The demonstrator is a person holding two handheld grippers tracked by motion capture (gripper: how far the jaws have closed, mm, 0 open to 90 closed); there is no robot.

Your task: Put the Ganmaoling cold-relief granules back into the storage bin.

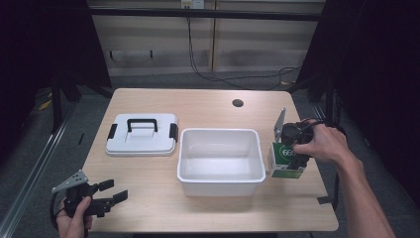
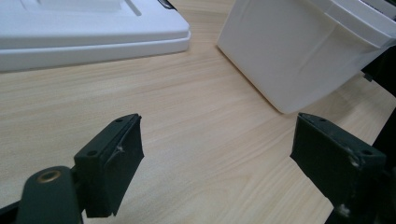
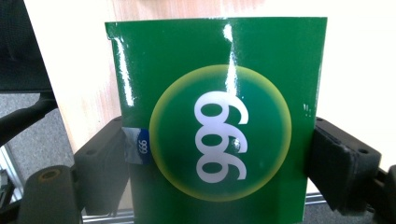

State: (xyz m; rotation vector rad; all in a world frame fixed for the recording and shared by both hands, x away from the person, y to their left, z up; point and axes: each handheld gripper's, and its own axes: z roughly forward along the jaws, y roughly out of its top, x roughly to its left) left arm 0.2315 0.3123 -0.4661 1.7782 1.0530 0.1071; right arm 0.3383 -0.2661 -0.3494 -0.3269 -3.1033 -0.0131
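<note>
A glossy green box point(image 1: 285, 159) marked "666" in a yellow-edged circle stands on the table just right of the white bin point(image 1: 219, 132). My right gripper point(image 1: 296, 161) comes down on it from above, held by a hand. In the right gripper view the green box point(image 3: 219, 93) sits between the two black jaws, which press its left and right sides, so my right gripper point(image 3: 219, 179) is shut on it. My left gripper point(image 1: 115, 191) rests low at the table's front left corner, open with nothing in it. In its own view my left gripper point(image 2: 217, 158) shows bare wood between the jaws.
The white bin point(image 2: 299, 56) is open-topped and looks empty, in the table's middle. Its white lid point(image 1: 142, 141) with a black handle and clips lies flat to the left; the lid point(image 2: 93, 32) lies ahead of my left gripper. A round cable hole point(image 1: 237, 103) sits at the back.
</note>
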